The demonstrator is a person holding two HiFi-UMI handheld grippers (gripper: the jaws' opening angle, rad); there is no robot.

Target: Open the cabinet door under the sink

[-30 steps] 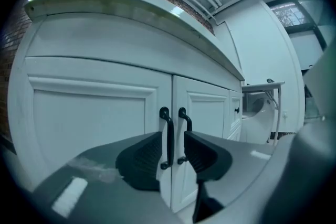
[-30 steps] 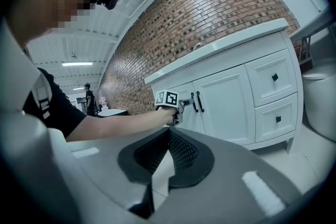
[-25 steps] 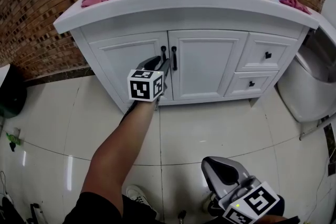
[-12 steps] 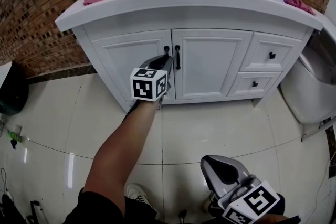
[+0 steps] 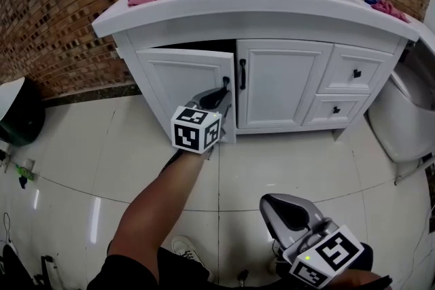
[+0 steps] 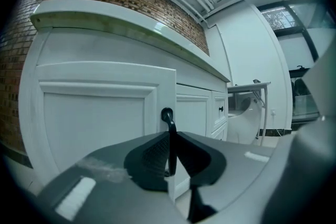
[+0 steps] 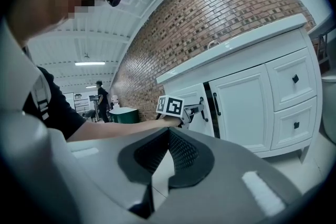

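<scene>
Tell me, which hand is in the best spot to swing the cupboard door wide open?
Left. The left tongs are shut on the black handle of the left door, which stands ajar. The right tongs hang low, well back from the cabinet, shut on nothing.

The head view looks down from high up at the cabinet (image 5: 279, 81) and the floor (image 5: 285, 159), from a little way back. The left gripper (image 5: 219, 97) view sits low, very close to the open door (image 6: 94, 123), and looks along its fingers (image 6: 152, 152) at the handle (image 6: 169, 131). The right gripper (image 5: 275, 207) view sits low and further back. It looks across at the cabinet front. All three see that door.
</scene>
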